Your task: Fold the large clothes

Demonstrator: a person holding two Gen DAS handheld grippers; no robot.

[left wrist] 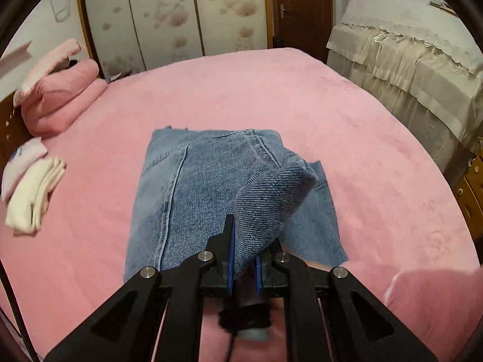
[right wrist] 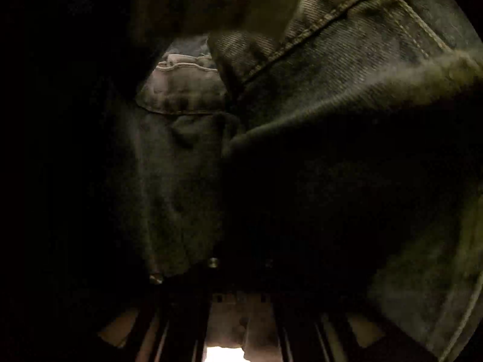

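Left tool (left wrist: pixel 243 252): clamped on a lifted fold of the jeans (left wrist: pixel 196 187).
Right tool: buried under dark denim; grip state cannot be told.
Jeans: folded, lying mid-bed on the pink bed cover (left wrist: pixel 377 181).
Bed's left edge: folded clothes (left wrist: pixel 33 193).

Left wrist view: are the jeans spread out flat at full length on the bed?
No: the jeans lie folded into a short stack on the pink bed, with one denim fold pinched in the left gripper.

Jeans (left wrist: pixel 205 187) on bed (left wrist: pixel 377 163), folded clothes (left wrist: pixel 33 193) left
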